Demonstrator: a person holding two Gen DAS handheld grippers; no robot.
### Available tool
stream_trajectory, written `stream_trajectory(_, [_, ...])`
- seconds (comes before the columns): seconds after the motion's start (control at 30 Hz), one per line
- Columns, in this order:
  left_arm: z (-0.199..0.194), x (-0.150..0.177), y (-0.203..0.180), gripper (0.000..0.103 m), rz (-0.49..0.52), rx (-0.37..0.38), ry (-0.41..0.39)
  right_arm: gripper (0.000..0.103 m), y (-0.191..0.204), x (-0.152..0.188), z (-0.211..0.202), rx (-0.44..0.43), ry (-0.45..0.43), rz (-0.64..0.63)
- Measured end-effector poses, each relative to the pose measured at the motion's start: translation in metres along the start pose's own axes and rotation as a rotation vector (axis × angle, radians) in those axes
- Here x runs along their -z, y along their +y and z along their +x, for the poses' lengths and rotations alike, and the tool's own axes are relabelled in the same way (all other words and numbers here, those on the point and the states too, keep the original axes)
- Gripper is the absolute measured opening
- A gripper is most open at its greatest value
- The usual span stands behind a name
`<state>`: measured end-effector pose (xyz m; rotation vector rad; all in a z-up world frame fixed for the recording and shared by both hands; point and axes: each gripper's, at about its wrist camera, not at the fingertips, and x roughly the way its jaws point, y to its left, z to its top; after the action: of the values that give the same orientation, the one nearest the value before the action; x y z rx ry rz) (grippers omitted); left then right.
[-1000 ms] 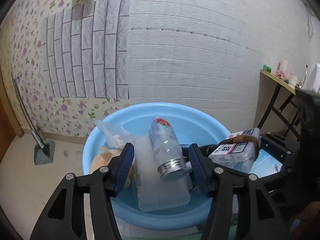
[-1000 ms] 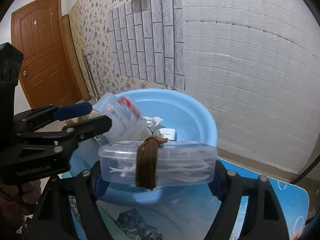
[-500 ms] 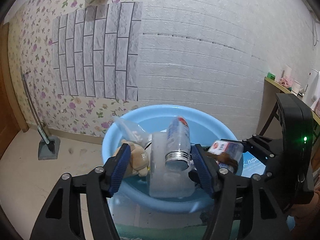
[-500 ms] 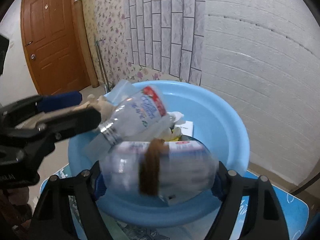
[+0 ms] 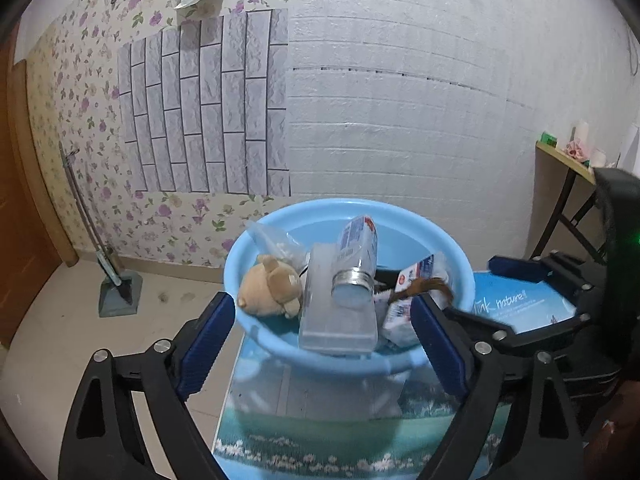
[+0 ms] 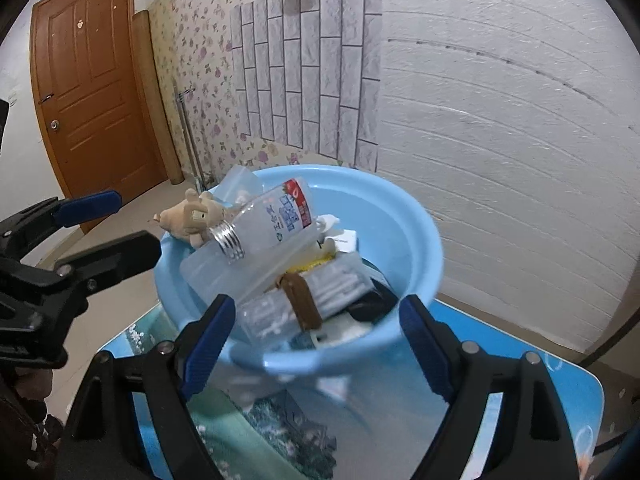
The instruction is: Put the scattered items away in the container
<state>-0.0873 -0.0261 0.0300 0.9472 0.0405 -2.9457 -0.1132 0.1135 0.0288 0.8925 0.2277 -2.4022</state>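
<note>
Blue basin [image 5: 460, 276] on table [image 6: 520, 364], piled: bottle [image 5: 356, 252] propped on clear box [image 5: 340, 320], banded case [image 6: 316, 292], plush toy [image 5: 272, 292] at rim. Left gripper [image 5: 320, 340] and right gripper [image 6: 312, 344] spread wide, empty; items apparently dropped in.

light blue basin [image 5: 448, 258], tan plush toy [image 5: 270, 286]
</note>
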Motion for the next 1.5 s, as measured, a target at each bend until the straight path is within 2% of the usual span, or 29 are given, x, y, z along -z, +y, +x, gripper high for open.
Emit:
stream_trajectory(0.17, [-0.009,0.005,-0.01,0.093,0.017,-0.039,0.021,0.085,-0.008,0.005,-0.016,0.062,0.006,0.037])
stream_trajectory(0.27, [-0.016,0.008,-0.013,0.093,-0.007,-0.011,0.035,0.085,-0.016,0.01,-0.028,0.069,0.003,0.093])
stream_trajectory(0.4, [-0.029,0.008,-0.019,0.093,-0.018,-0.017,0.041,0.085,-0.013,0.014,-0.047,0.086,-0.027,0.1])
stream_trajectory(0.57, [-0.052,0.006,-0.031,0.099,0.011,-0.025,-0.014,0.087,0.0,0.017,-0.084,0.153,-0.135,0.059])
stream_trajectory(0.77, [-0.073,0.002,-0.039,0.103,0.009,-0.031,-0.063,0.093,0.002,0.025,-0.104,0.186,-0.155,0.075])
stream_trajectory(0.93, [-0.078,0.0,-0.048,0.103,0.01,-0.046,-0.067,0.103,-0.013,0.031,-0.113,0.192,-0.155,0.157])
stream_trajectory(1.17, [-0.075,0.002,-0.056,0.103,0.017,-0.031,-0.052,0.103,-0.03,0.039,-0.125,0.237,-0.142,0.257])
stream_trajectory(1.5, [-0.069,0.003,-0.064,0.103,0.044,-0.012,-0.03,0.103,-0.034,0.045,-0.123,0.252,-0.116,0.258])
